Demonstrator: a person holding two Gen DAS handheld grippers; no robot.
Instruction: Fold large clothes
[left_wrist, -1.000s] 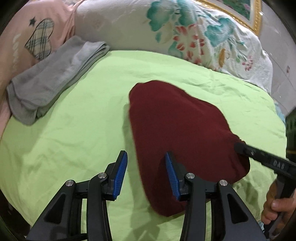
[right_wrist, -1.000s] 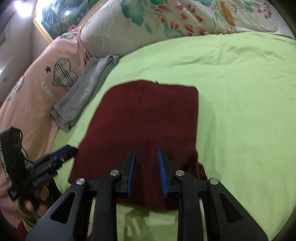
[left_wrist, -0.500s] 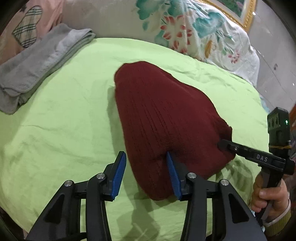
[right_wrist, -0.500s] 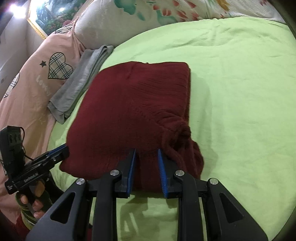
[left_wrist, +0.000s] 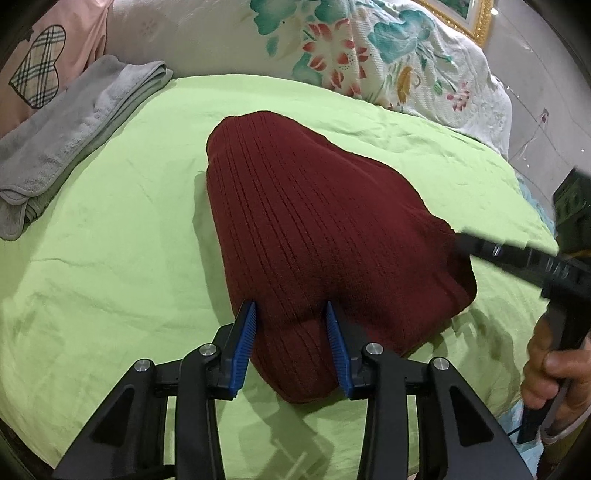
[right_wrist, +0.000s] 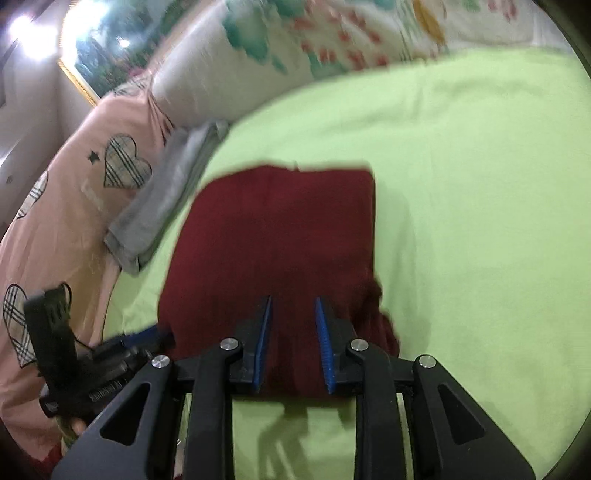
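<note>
A folded dark red knit sweater (left_wrist: 314, 229) lies on the green bedsheet (left_wrist: 110, 258); it also shows in the right wrist view (right_wrist: 273, 243). My left gripper (left_wrist: 291, 314) is open, with the sweater's near left corner between its blue pads. My right gripper (right_wrist: 293, 306) is open a little over the sweater's near edge; the view is blurred. In the left wrist view the right gripper (left_wrist: 465, 242) touches the sweater's right edge. The left gripper (right_wrist: 147, 336) shows at the lower left of the right wrist view.
A folded grey towel (left_wrist: 66, 147) lies at the bed's left. A pink pillow with plaid hearts (right_wrist: 74, 206) and a floral pillow (left_wrist: 351, 48) line the head of the bed. Bare green sheet (right_wrist: 480, 221) lies to the right of the sweater.
My left gripper has moved forward so the sweater's near corner now sits between its pads. The right gripper has pulled back a little and its jaws have widened slightly.
</note>
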